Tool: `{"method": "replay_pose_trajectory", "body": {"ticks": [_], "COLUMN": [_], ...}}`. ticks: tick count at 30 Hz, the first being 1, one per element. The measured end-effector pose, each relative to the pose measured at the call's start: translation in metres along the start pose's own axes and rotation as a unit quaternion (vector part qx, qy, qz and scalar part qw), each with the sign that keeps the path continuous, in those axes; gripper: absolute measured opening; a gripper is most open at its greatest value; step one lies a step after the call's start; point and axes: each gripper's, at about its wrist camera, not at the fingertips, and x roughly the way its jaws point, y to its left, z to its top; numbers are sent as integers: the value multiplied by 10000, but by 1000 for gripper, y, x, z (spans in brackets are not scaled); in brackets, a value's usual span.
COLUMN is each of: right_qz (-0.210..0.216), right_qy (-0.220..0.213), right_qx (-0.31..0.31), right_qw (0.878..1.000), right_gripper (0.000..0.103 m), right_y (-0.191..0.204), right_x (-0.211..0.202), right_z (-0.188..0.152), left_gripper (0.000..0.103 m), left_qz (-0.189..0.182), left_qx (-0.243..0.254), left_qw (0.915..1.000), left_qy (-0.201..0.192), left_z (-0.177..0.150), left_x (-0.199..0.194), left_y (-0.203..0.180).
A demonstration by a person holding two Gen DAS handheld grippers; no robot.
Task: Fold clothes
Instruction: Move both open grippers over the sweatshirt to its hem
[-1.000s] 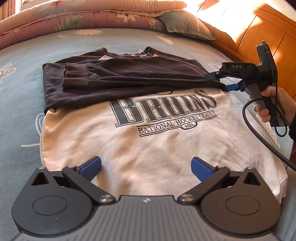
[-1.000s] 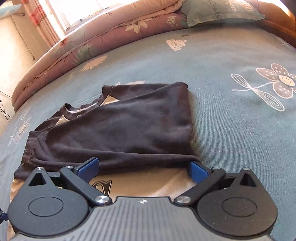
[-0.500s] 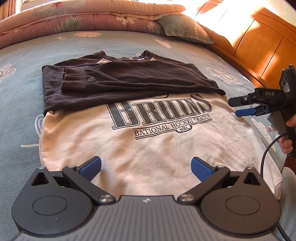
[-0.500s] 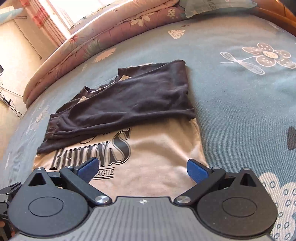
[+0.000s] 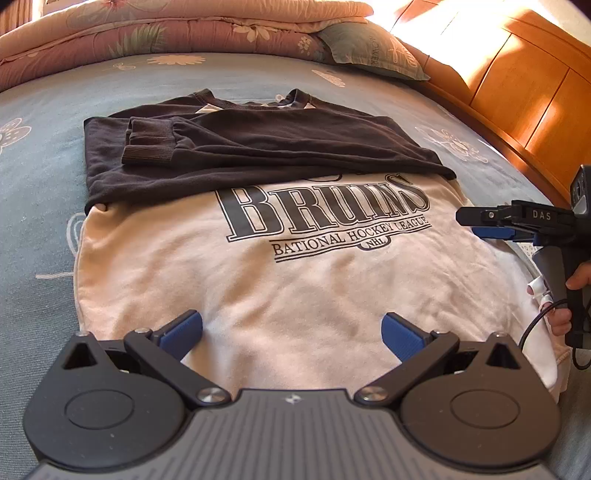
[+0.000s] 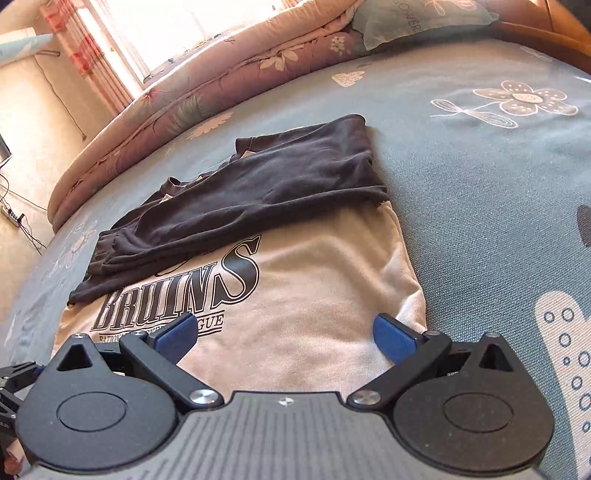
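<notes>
Two grippers hover over a sweatshirt (image 5: 295, 295) spread flat on a bed (image 5: 44, 192) with a blue-grey flowered cover. The sweatshirt has a cream body printed with "BRUINS" in dark block letters and a smaller line reading "HOCKEY LEAGUE" beneath it. Its dark sleeves (image 5: 258, 147) are folded across the chest, one lying over the other, so that the ribbed cuff (image 5: 147, 146) rests toward the left side and the neckline shows at the far edge. The folded sleeves cover the top of the print.

The left gripper (image 5: 291, 332) sits at the near edge of the sweatshirt, above the hem, with its blue-padded fingers (image 5: 181, 330) spread wide apart and nothing between them. The right gripper (image 6: 282, 334) is over the right side of the cream body, its fingers (image 6: 391, 338) likewise spread wide and holding nothing. In the left wrist view the right gripper appears from the side at the right edge of the garment, held in a hand (image 5: 570, 295) with a cable trailing below it; from that angle its fingers look close together, though its own camera shows them apart.

A rolled floral quilt (image 5: 184, 33) and a green pillow (image 5: 373, 55) lie along the far side of the bed, and a wooden headboard (image 5: 517, 92) stands to the right. In the right wrist view a curtain (image 6: 85, 51) hangs by a bright window at far left.
</notes>
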Motion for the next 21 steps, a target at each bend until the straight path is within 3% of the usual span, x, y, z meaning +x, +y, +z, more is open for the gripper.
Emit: {"method": "replay_pose_trajectory", "body": {"ticks": [7, 17, 21], "right_qz": [-456, -802, -884], "right_qy": [84, -40, -156], "right_qx": [-780, -1314, -1448], "right_qw": [9959, 9881, 9854], "right_gripper": [103, 103, 103], "right_y": [21, 33, 36], "right_x": [7, 10, 10], "right_z": [-8, -22, -28], "left_gripper": [102, 102, 102], "left_qz": [61, 241, 256], "left_qx": [297, 598, 63], "left_qw": [9993, 9975, 9987], "left_qy": [-198, -281, -433], "left_z": [-9, -11, 2], "left_x": [-1, 0, -12], "left_y": [-4, -10, 3]}}
